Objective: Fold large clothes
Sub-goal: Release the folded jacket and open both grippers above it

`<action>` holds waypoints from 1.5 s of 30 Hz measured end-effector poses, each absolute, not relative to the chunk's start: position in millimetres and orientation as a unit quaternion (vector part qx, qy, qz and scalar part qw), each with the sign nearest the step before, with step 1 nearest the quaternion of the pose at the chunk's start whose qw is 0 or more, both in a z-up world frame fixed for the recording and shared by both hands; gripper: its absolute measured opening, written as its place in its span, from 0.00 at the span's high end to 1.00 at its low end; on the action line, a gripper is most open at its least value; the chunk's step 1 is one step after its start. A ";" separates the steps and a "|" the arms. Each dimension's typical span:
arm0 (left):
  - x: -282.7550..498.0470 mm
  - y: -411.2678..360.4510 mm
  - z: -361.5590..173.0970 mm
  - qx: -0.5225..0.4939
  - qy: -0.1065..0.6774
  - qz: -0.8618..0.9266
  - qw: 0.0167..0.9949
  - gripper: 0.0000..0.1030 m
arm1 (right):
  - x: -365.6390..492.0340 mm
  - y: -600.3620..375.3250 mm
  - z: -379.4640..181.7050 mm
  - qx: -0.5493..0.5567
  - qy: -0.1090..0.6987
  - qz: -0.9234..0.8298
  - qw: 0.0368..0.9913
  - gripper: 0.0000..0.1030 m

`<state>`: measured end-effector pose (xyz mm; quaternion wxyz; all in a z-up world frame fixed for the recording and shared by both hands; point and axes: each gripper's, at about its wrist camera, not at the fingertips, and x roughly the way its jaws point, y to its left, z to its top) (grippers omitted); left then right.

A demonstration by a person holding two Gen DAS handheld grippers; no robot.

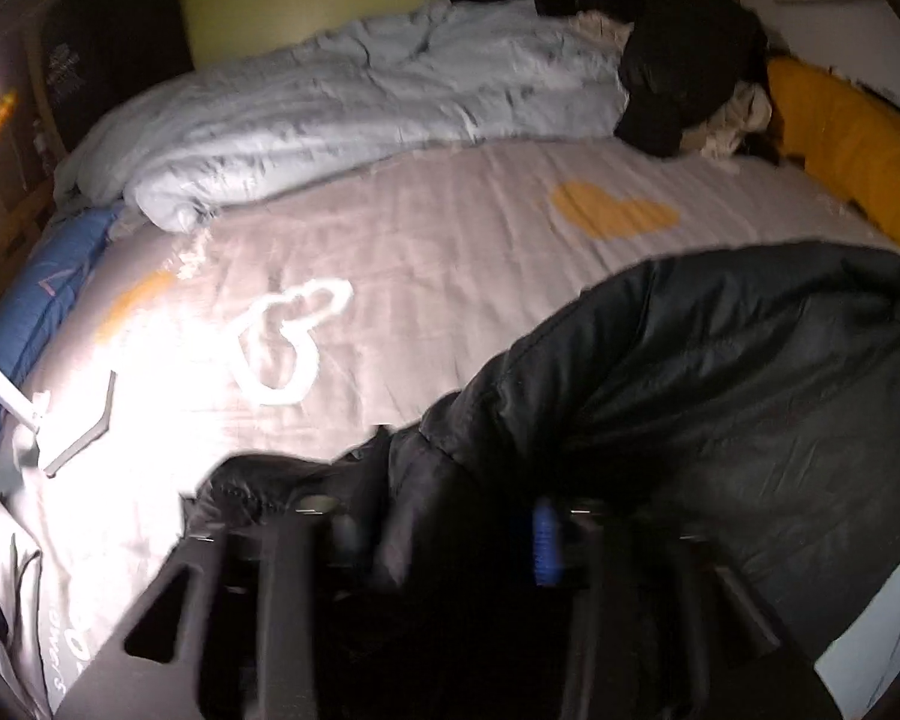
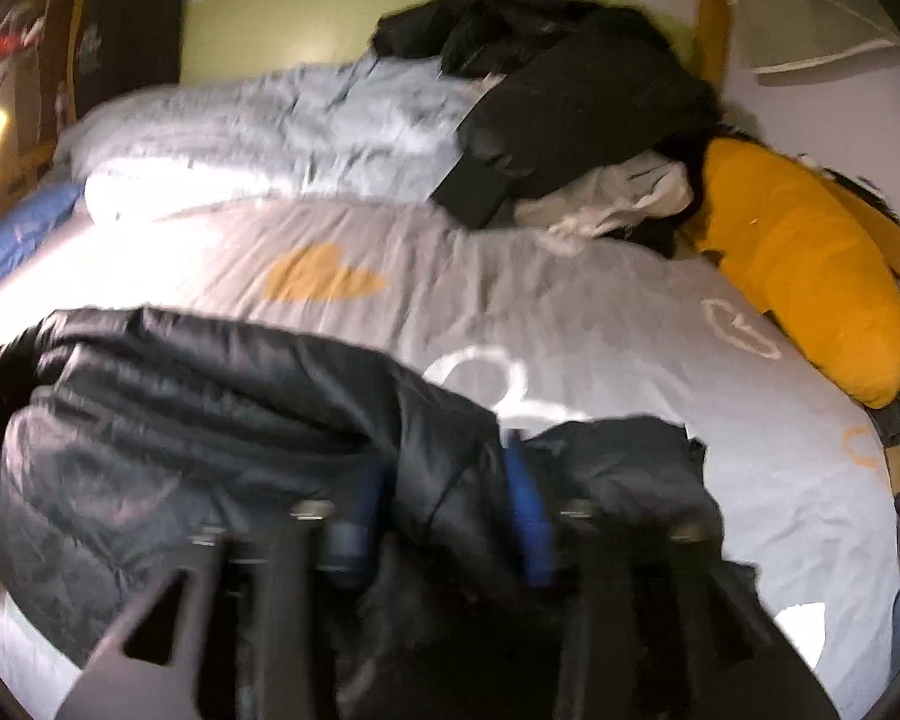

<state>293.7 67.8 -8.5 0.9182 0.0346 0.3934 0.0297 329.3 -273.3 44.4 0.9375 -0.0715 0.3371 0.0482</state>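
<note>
Your left gripper [image 1: 444, 534] and right gripper [image 2: 444, 534] both stand with fingers parted, a fold of the dark puffer jacket [image 1: 720, 390] lying loose between each pair. The jacket sprawls over the grey bedsheet [image 1: 420, 252]; beyond lie a crumpled pale duvet [image 1: 360, 102] and a yellow pillow [image 2: 810, 276].

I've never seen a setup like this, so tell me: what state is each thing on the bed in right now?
Black puffer jacket: lying bunched on the bed sheet.
Left tongs: open, jacket fabric between them.
Right tongs: open, jacket fabric between them.
Pale blue duvet: crumpled.
Dark clothes pile: heaped, unfolded.
Yellow pillow: lying at the edge.
</note>
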 end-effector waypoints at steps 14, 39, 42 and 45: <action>193.5 56.4 55.5 0.006 0.300 -0.004 0.954 0.00 | 259.4 -304.3 103.7 0.005 0.289 0.104 0.952 0.00; 255.2 80.6 -41.9 -0.028 0.416 0.050 0.908 0.02 | 331.7 -309.8 13.5 -0.004 0.436 0.089 0.895 0.00; 245.0 80.5 -27.7 -0.038 0.404 0.036 0.913 0.05 | 317.8 -315.2 30.6 0.012 0.421 0.093 0.902 0.00; 232.5 78.2 -9.8 -0.036 0.381 0.031 0.924 0.07 | 298.3 -323.8 54.6 0.035 0.391 0.109 0.913 0.00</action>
